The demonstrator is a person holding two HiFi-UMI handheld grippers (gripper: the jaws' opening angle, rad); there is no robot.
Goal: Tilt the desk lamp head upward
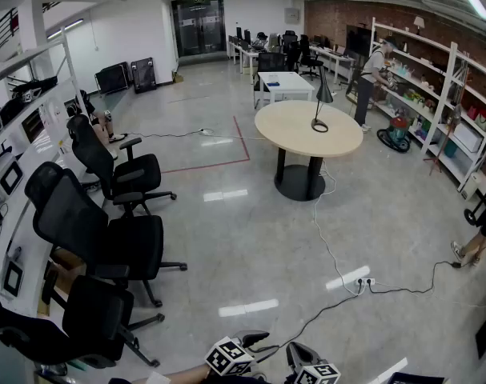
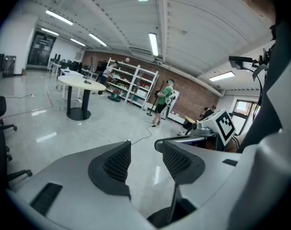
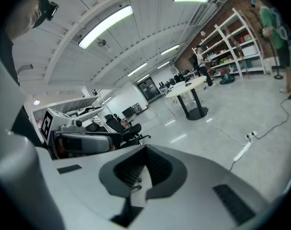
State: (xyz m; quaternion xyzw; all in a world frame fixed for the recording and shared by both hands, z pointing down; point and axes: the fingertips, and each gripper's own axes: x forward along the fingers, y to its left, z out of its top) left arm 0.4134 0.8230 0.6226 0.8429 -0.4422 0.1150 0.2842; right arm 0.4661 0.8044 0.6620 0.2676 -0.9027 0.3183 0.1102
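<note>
Desk lamp [image 1: 321, 101] stood on the round desk [image 1: 284, 134], well apart from both tools, across open floor. Left tool [image 2: 146, 146] was wide, with nothing between its jaws. Right tool [image 3: 145, 151] was pressed together and empty.

Risks judged:
- The white cable [image 1: 323, 242] trailing from the desk to the power strip [image 1: 363, 282] could snag a foot and drag the lamp.
- Lifting the head with the base unsteadied could tip the lamp.
</note>
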